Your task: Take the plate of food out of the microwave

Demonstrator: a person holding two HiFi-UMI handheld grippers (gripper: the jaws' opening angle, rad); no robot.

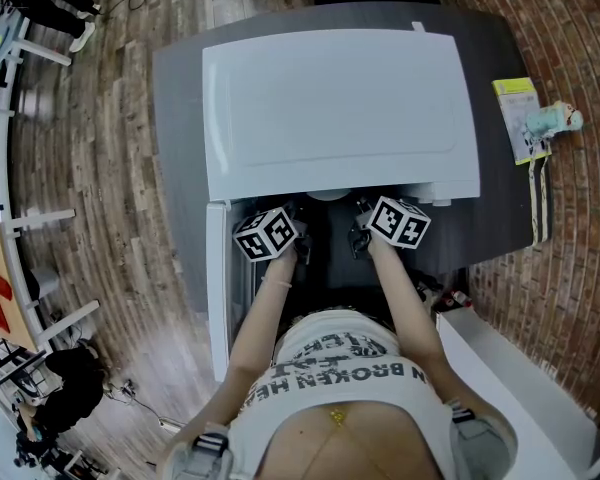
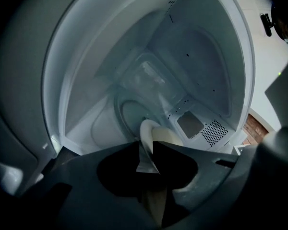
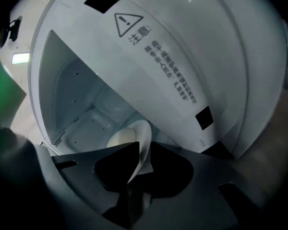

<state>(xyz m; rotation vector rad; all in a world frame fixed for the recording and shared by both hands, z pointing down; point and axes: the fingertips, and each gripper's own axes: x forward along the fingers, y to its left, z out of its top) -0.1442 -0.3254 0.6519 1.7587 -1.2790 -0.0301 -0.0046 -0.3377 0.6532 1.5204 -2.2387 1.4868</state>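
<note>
The plate (image 2: pixel 147 129) sits inside the microwave (image 1: pixel 330 108), low in the cavity just behind its open mouth, with a pale mound of food (image 2: pixel 167 135) on it. From above, the white casing hides nearly all of it. It is round, so there is no long axis to line up with, and what counts is the line between the two grips. Taking the head view as the clock face, the left claw (image 2: pixel 145 146) has the rim at the plate's 9 o'clock and the right claw (image 3: pixel 140 153) has the opposite rim at its 3 o'clock. Each is clenched on the thin edge, which is wedged between the dark jaws with no gap showing. Neither hand is nearer; both reach in side by side, and the plate lies at 12 o'clock from the person. The way out, I'd say, is straight back toward 6 o'clock, both claws drawing together at one height so the 9-to-3 line keeps flat and the food does not slide. The door (image 1: pixel 217 288) hangs open at about 8 o'clock from the plate, just beside the left forearm, so that side looks the tighter one. The grey tabletop (image 1: pixel 175 98) carrying the microwave shows on either side, at 9 and 3 o'clock.
</note>
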